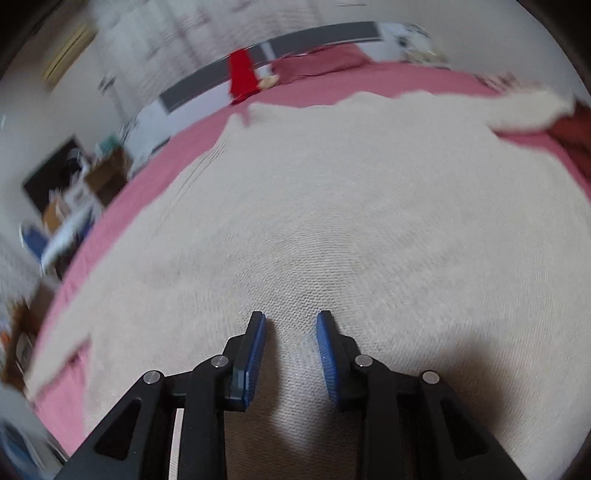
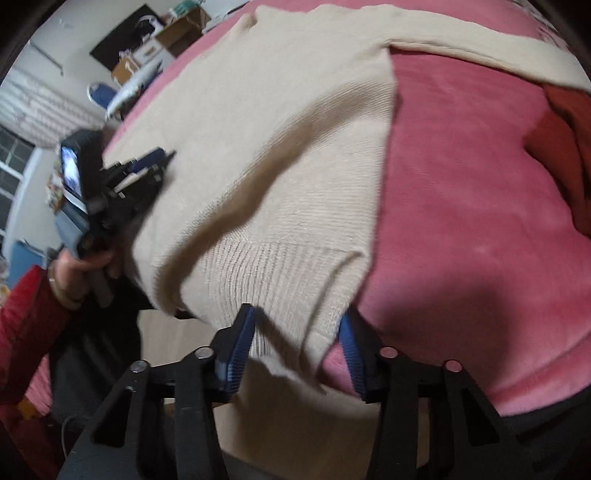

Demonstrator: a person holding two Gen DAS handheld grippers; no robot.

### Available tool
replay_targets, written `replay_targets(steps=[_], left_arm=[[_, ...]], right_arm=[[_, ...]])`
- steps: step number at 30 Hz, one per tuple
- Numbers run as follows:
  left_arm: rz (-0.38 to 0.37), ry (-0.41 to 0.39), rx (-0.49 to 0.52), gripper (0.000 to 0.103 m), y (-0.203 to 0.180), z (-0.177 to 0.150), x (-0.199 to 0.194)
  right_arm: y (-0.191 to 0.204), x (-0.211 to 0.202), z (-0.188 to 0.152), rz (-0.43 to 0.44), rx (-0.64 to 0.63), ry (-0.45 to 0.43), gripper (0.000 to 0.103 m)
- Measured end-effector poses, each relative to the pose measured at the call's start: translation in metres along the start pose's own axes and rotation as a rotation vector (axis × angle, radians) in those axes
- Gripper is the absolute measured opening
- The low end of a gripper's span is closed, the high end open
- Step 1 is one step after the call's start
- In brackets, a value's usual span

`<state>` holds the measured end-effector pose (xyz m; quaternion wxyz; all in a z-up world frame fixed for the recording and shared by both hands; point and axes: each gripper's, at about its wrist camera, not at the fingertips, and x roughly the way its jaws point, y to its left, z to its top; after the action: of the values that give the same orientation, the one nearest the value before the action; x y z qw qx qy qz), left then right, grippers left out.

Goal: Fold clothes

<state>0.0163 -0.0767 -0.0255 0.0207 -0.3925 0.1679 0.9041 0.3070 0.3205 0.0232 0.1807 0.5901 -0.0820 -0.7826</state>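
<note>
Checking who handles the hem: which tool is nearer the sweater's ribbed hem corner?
Right. The right tool straddles the ribbed hem corner of the sweater; the left tool sits farther up over its body.

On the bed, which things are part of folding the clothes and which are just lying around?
Part of the job:
cream knit sweater
right gripper, at the sweater's ribbed hem
left gripper, over the sweater

Just lying about:
pink bedspread
dark red garment
cardboard boxes
</note>
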Motion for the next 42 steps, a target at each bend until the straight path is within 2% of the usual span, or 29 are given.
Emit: replay_targets(steps=[2,3,7,10,14,16,18,20,23,24,25,27,30,31,33,36,37,38,39,42], left_arm=[[-0.006,-0.002,0.014,0.029,0.003,-0.001,-0.001],[-0.009,-0.001,0.029,0.03,0.004,-0.001,-0.001],[-0.048,0.027,0.011,0.029,0.01,0.0,-0.006],[-0.082,0.031,-0.012,0.029,0.014,0.002,-0.011],[-0.087,0.024,-0.007,0.031,0.0,-0.008,-0.023],[-0.064,0.026,0.01,0.031,-0.003,-0.01,-0.027],[-0.043,0.032,0.018,0.032,0.0,-0.007,-0.025],[-0.024,0.041,0.027,0.034,0.004,-0.009,-0.021],[-0.01,0.051,0.014,0.039,0.014,-0.012,-0.018],[-0.007,0.057,-0.002,0.043,0.018,-0.015,-0.019],[-0.003,0.063,-0.018,0.045,0.022,-0.018,-0.021],[0.002,0.081,-0.066,0.052,0.035,-0.022,-0.02],[0.019,0.102,-0.143,0.055,0.056,-0.025,-0.018],[0.024,0.107,-0.17,0.055,0.062,-0.026,-0.017],[0.038,0.116,-0.218,0.055,0.072,-0.029,-0.018],[0.074,0.123,-0.228,0.055,0.068,-0.035,-0.024],[0.09,0.124,-0.216,0.055,0.064,-0.036,-0.026],[0.108,0.124,-0.201,0.055,0.062,-0.034,-0.025],[0.129,0.125,-0.183,0.055,0.059,-0.034,-0.027],[0.209,0.141,-0.139,0.056,0.06,-0.032,-0.024]], right_arm=[[0.008,-0.002,0.006,-0.077,-0.079,0.003,0.025],[0.012,-0.004,0.009,-0.113,-0.118,0.005,0.008],[0.012,-0.02,0.002,-0.168,-0.186,0.048,0.007],[0.001,-0.043,0.0,-0.186,-0.17,0.062,0.006],[-0.023,-0.038,-0.01,-0.234,-0.14,0.152,0.005],[-0.039,-0.04,-0.009,-0.129,-0.039,0.192,0.007],[-0.033,-0.062,0.001,-0.134,-0.047,0.079,0.009],[-0.009,-0.082,0.026,-0.144,-0.141,-0.041,0.009],[0.023,-0.071,0.085,-0.196,-0.282,-0.13,0.023],[0.034,-0.067,0.105,-0.213,-0.329,-0.159,0.04],[0.039,-0.052,0.127,-0.221,-0.321,-0.153,0.05],[0.049,-0.021,0.172,-0.237,-0.305,-0.14,0.051],[0.06,0.045,0.195,-0.286,-0.248,-0.054,0.051],[0.06,0.057,0.194,-0.296,-0.238,-0.021,0.051],[0.064,0.059,0.171,-0.306,-0.247,-0.034,0.054],[0.07,0.05,0.125,-0.303,-0.264,-0.037,0.064],[0.073,0.046,0.108,-0.299,-0.27,-0.035,0.071],[0.074,0.045,0.09,-0.282,-0.282,0.006,0.074],[0.076,0.045,0.075,-0.289,-0.314,0.034,0.081],[0.087,0.051,0.038,-0.343,-0.446,0.124,0.083]])
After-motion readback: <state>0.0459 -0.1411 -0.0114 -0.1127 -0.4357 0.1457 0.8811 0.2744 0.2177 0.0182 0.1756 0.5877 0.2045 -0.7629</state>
